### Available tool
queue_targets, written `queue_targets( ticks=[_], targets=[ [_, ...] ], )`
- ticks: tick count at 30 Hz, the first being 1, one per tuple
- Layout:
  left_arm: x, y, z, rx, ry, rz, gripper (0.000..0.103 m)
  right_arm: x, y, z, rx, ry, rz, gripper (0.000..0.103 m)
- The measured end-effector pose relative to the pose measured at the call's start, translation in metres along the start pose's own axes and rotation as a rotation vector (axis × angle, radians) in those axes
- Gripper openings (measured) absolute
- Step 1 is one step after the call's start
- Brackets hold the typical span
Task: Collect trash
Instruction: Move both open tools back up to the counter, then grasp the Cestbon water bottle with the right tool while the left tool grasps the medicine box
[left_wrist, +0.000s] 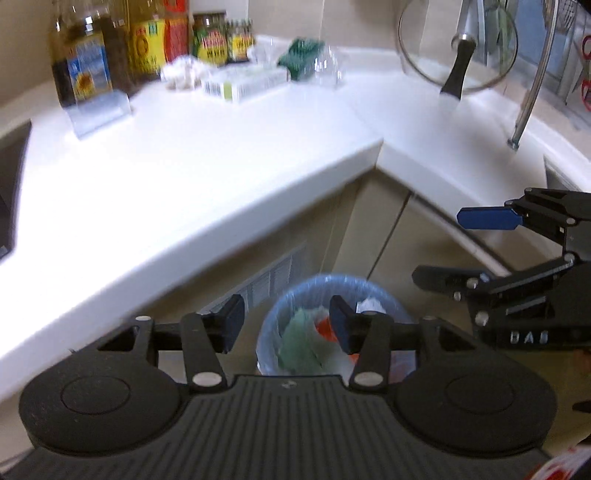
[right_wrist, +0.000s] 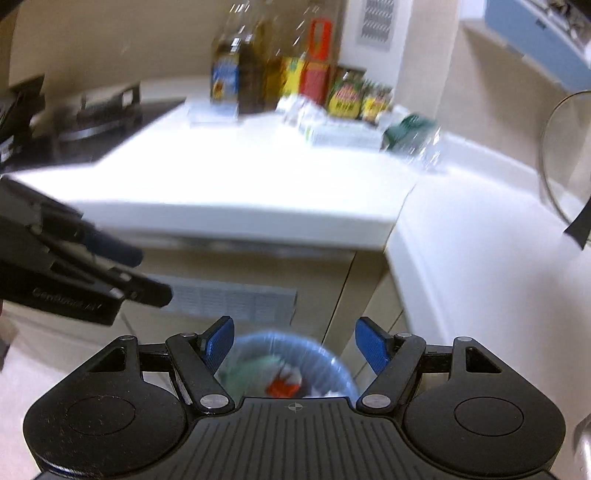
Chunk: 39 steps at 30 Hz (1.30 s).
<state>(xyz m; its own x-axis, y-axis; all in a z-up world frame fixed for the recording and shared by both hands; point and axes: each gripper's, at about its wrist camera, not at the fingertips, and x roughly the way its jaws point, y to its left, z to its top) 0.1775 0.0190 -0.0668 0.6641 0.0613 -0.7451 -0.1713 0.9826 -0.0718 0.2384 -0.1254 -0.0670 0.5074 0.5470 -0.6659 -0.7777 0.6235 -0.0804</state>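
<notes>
Trash bin (left_wrist: 334, 325) with blue liner on floor, below and beyond left hand-held gripper (left_wrist: 287, 325), jaws apart, nothing between; right hand-held gripper (right_wrist: 294, 345) likewise above bin, jaws wide, empty; green, red, white trash inside bin; white L-shaped tabletop (left_wrist: 192, 162) beyond, bottles (left_wrist: 81, 70) at back; right view alone shows stove (right_wrist: 92, 118); left view alone shows faucet (left_wrist: 532, 96).

Black ribbed left gripper (left_wrist: 287, 326) and right gripper (right_wrist: 294, 345), blue pads, silver screws
</notes>
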Motion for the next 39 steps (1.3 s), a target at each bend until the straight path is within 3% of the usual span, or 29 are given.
queue_targets(
  ticks=[10, 15, 19, 31, 39],
  targets=[
    [-0.032, 0.017, 0.04, 0.035, -0.139, -0.013, 0.069, -0.014, -0.032, 0.054, 0.128, -0.103, -0.102, 0.072],
    [-0.024, 0.025, 0.059, 0.06, -0.153, 0.0, 0.07, -0.01, -0.061, 0.082, 0.167, -0.128, -0.12, 0.072],
    [-0.016, 0.033, 0.075, 0.026, -0.179, 0.037, 0.076, 0.008, -0.092, 0.102, 0.181, -0.132, -0.091, 0.072],
    [0.029, 0.034, 0.131, -0.021, -0.157, 0.185, 0.084, 0.088, -0.191, 0.156, 0.161, -0.109, 0.049, 0.072],
    [0.07, 0.04, 0.167, 0.024, -0.111, 0.178, 0.085, 0.14, -0.232, 0.192, 0.232, -0.083, 0.108, 0.072]
  ],
)
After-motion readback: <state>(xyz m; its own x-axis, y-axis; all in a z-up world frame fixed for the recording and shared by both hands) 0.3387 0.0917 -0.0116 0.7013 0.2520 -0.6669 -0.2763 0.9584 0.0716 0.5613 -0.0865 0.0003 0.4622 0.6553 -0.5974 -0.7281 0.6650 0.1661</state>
